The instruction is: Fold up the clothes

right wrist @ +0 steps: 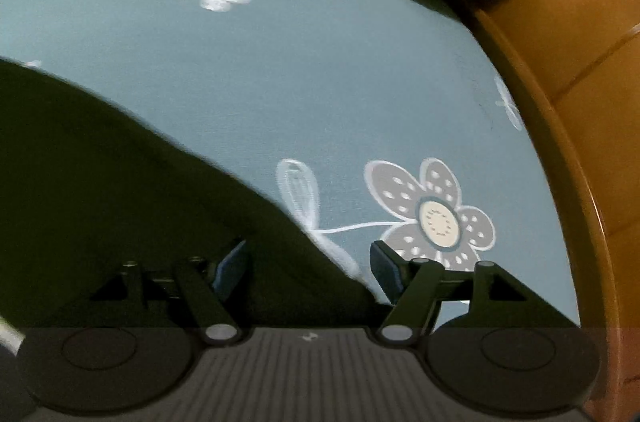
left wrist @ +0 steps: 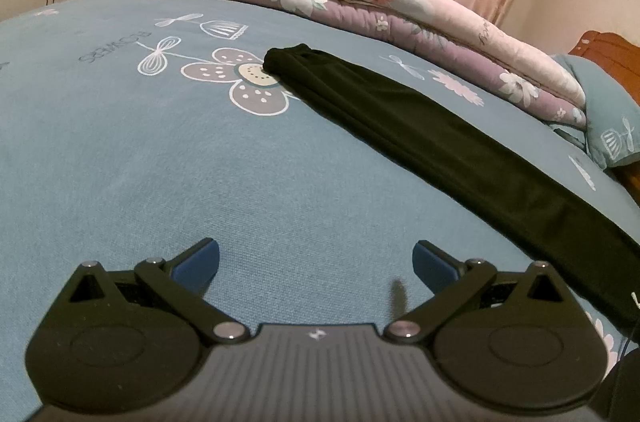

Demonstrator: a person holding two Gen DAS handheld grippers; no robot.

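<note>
The left tool [left wrist: 316,264] fills the bottom of the frame: a dark grey ribbed housing at lower centre with a small white mark, flanked by two round black discs, each with a faint raised oval. Black linkage bars rise from silver pivot screws, with smaller silver screws higher up, and end in blue fingers [left wrist: 200,258]. The right tool [right wrist: 310,268] has the same ribbed grey housing, black discs, silver pivots and black bars, with darker blue pads [right wrist: 232,268].

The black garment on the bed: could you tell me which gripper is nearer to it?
Right. The right gripper is open over the black garment's edge; the left gripper hovers open over bare bedsheet, garment off to its right.
</note>
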